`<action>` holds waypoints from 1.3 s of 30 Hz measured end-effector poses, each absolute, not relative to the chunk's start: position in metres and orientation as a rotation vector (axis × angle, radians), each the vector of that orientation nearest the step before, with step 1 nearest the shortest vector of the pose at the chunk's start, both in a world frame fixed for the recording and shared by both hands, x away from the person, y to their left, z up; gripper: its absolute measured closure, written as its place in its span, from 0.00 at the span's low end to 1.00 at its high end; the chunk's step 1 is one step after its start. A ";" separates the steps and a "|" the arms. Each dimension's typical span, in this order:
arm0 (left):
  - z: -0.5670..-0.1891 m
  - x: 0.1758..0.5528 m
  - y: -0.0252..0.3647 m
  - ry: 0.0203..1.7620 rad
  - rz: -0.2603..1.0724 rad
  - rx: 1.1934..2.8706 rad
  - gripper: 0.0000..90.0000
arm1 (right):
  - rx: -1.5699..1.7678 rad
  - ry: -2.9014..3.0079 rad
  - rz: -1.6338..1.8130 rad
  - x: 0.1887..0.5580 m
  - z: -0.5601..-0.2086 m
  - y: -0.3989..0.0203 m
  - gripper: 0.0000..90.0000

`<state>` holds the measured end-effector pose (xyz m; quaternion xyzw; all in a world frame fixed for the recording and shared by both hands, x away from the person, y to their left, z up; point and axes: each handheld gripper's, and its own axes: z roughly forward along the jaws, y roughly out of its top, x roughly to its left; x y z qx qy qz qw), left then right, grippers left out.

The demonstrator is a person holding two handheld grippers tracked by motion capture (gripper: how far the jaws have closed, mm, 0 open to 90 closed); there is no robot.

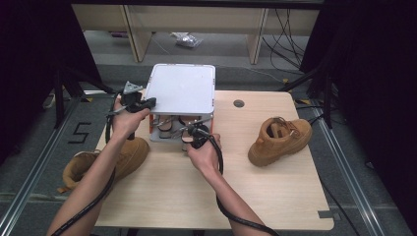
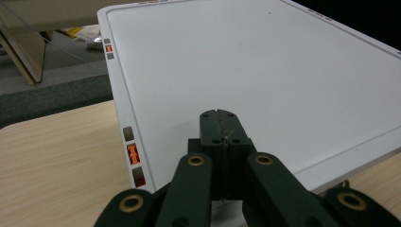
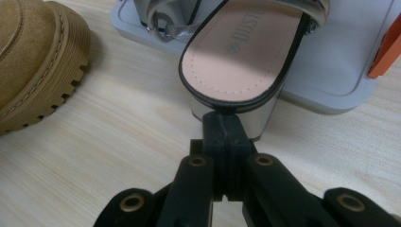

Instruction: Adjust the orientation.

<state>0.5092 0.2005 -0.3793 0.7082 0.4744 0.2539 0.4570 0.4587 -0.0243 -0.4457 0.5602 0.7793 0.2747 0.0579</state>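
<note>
Right gripper (image 3: 222, 125) closed at sandal (image 3: 236, 52) heel

Both tongs, left (image 2: 221, 116) and right (image 3: 223, 118), closed, forearms outstretched.

1. Wooden table (image 1: 275, 196): light grain top with rounded corners and a round cable hole (image 1: 239, 103) near its far edge.
2. Tan boot (image 1: 279, 140): lies on the right part of the table, opening upward, laces visible, well apart from the rack.
3. Second tan boot (image 1: 105, 162): sits at the left table edge, partly overhanging it.
4. Floor: a marking "5" (image 1: 81, 132) left of the table; loose cables (image 1: 287, 29) at far right; a crumpled bag (image 1: 187, 39) between wooden furniture legs (image 1: 135, 34).
</note>
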 end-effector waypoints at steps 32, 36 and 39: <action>-0.378 0.509 0.200 1.172 0.621 1.759 1.00 | 1.656 2.297 0.865 0.462 -0.449 -0.027 1.00; -0.379 0.510 0.200 1.167 0.621 1.756 1.00 | 1.651 2.294 0.862 0.462 -0.452 -0.033 1.00; -0.378 0.510 0.200 1.169 0.622 1.757 1.00 | 1.657 2.284 0.857 0.462 -0.450 -0.032 1.00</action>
